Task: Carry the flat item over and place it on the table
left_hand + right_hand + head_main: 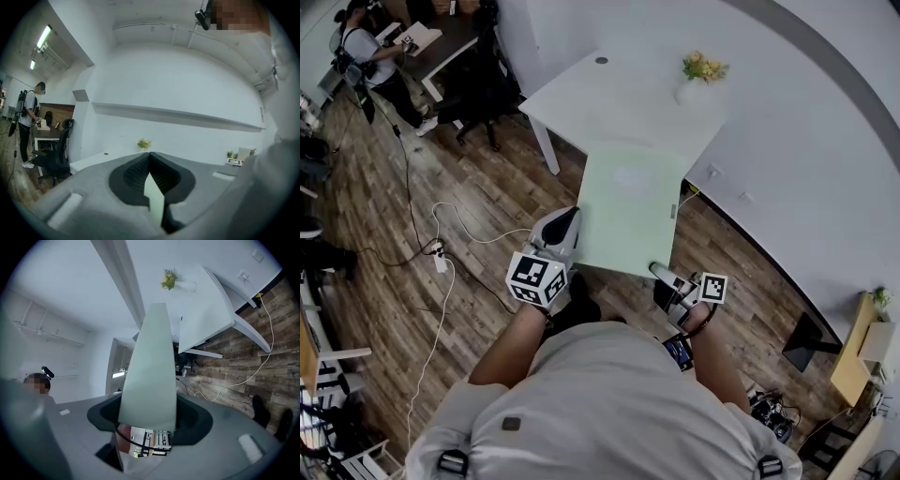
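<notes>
The pale green sheet (630, 206) is in the air in front of the person, broad face up, its long axis running from near to far. Its far edge reaches the near edge of the white table (619, 94) in the head view, while most of it hangs over the wooden floor (487, 187). Both grippers sit at its near end, so the table lies straight ahead of them and the coming move is, by my judgement, a push forward and a lowering. The left gripper (577, 221) meets the sheet's left edge close to the near corner. Its own view shows the sheet edge-on between jaws pressed together on it. The right gripper (662, 273) is at the near right corner, with its jaws spread wide. The sheet's end lies in the gap, not visibly pinched, so the left side looks to be doing the holding. The tabletop is bare and smooth apart from a small vase of yellow flowers (701, 70) at its far right, well clear of the sheet. A white cable (455, 211) trails over the floor to the left, a curved white wall (806, 169) runs along the right, and another person (370, 52) stands by desks at the far left.
</notes>
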The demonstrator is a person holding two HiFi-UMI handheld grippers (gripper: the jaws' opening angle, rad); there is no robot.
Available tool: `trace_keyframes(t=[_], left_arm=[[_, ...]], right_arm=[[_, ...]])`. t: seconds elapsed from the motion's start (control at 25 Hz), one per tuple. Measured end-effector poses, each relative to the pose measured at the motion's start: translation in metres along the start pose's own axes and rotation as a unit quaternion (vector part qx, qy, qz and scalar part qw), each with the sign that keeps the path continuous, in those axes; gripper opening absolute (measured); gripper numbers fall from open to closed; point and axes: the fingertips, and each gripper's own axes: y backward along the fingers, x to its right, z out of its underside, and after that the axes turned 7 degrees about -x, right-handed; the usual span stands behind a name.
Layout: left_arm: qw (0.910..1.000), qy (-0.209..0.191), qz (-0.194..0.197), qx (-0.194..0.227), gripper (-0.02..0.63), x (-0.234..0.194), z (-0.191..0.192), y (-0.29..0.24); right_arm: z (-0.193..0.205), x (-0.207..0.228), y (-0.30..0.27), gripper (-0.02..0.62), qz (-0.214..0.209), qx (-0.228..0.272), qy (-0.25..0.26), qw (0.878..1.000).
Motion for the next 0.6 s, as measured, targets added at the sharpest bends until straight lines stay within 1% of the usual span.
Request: trace_keyframes(t=[0.24,0.44,0.6], left_arm=[[0.9999,0.008,0.007,0.000,0.000,-0.056,-0.006,-0.022],[0.9997,0.004,0.022,0.005,0.000,-0.105,-0.026,-0.039],[0.9994,-0.002,0.033,0.007,0.000,-0.138,-0.041,-0.043]], right_arm=[[-0.040,0.016,-0.048,0.302,0.002,0.012,-0.010,1.000],[-0.075,0.020,-0.095,0.301,0.004,0.024,-0.005,1.000],[-0.092,0.017,-0.130,0.302,0.004,0.035,-0.003,0.999]])
